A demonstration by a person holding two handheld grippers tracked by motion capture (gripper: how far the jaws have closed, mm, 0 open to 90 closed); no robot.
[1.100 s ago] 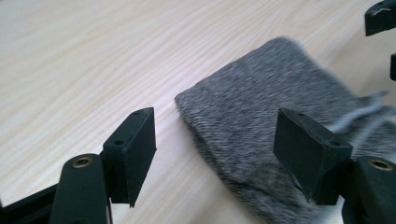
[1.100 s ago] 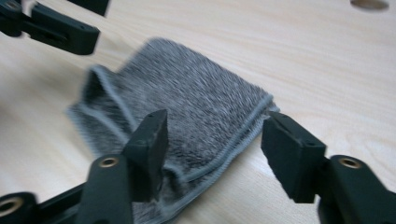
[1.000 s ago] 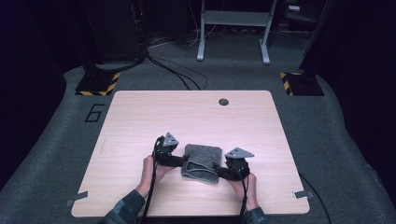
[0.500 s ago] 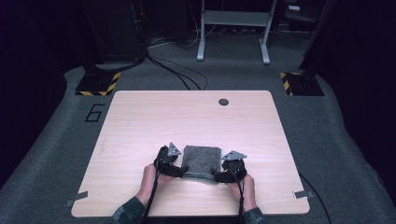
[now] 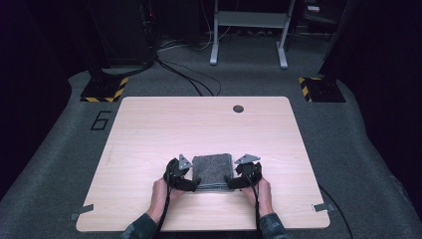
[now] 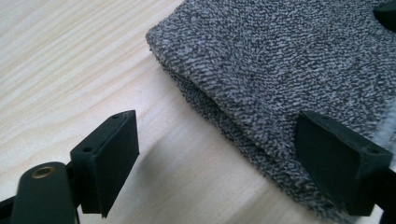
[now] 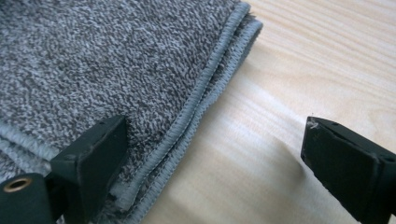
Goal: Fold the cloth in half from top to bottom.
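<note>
Pale wooden table [image 5: 199, 124] on grey carpet [image 5: 50, 164], folded grey towel [image 5: 213, 169] between released left claw [image 5: 195, 183] and right claw [image 5: 230, 182].

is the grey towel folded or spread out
Folded: the grey towel lies as a compact rectangle on the table, with stacked layers showing along its hemmed edge.

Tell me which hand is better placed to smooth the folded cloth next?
Probably either; slightly the right. The right gripper and the left gripper sit at the near corners of the grey folded cloth. Both have just opened, gripping nothing. The right one faces the stitched edges.
</note>
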